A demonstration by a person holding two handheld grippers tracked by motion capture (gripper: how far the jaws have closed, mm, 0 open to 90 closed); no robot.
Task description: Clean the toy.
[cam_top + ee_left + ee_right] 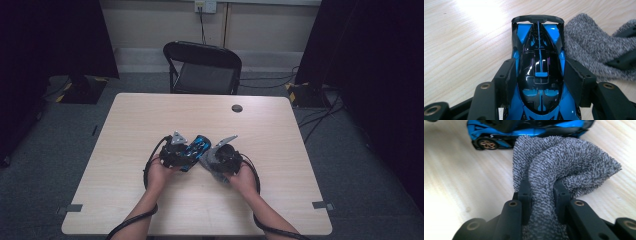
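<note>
The table is broad and pale, bare on every side of the work, with only a small dark disc near the far edge; a black chair stands beyond it. There is open room all round, and the edges are well off from both hands.

Near the middle of the table the left hand-held gripper clamps a blue and black toy car by its flanks, the car resting on the wood. The right hand-held gripper pinches a bunched grey cloth, whose free end lies against the car's side.

Wiping looks under way, not finished: the cloth meets one flank only, so the roof, nose and far side likely remain.
</note>
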